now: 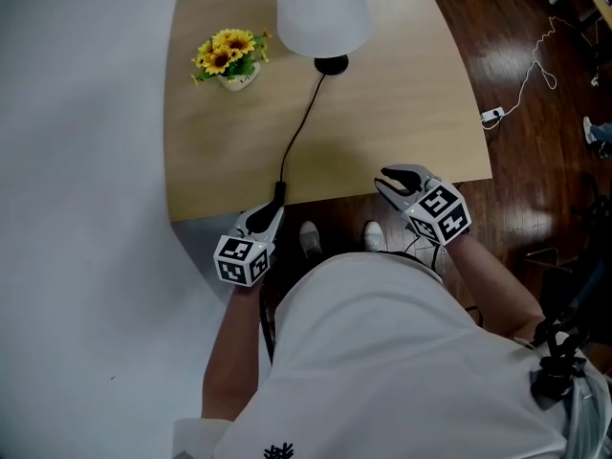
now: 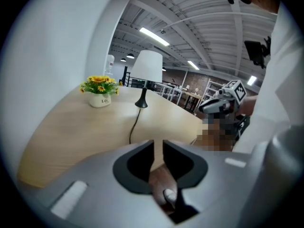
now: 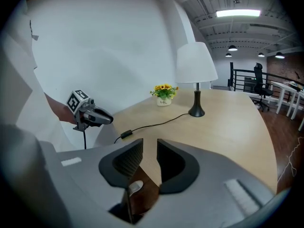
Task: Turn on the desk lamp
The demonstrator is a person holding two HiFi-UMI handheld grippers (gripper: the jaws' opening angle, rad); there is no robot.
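The desk lamp (image 1: 322,10) has a white shade and a black base (image 1: 331,64) and stands at the far side of the wooden table (image 1: 411,113); its shade looks unlit. Its black cord (image 1: 304,122) runs to the near edge, where the inline switch (image 1: 280,192) lies. My left gripper (image 1: 274,213) hovers just below that switch at the table edge, its jaws close together and empty. My right gripper (image 1: 385,182) is over the near right edge, also shut and empty. The right gripper view shows the lamp (image 3: 196,63), the switch (image 3: 126,134) and the left gripper (image 3: 109,119) beside it.
A small white pot of sunflowers (image 1: 232,60) sits left of the lamp. A white wall runs along the table's left side. Dark wood floor lies to the right, with a white power strip (image 1: 491,116) and cable. The person's shoes (image 1: 311,239) show under the near edge.
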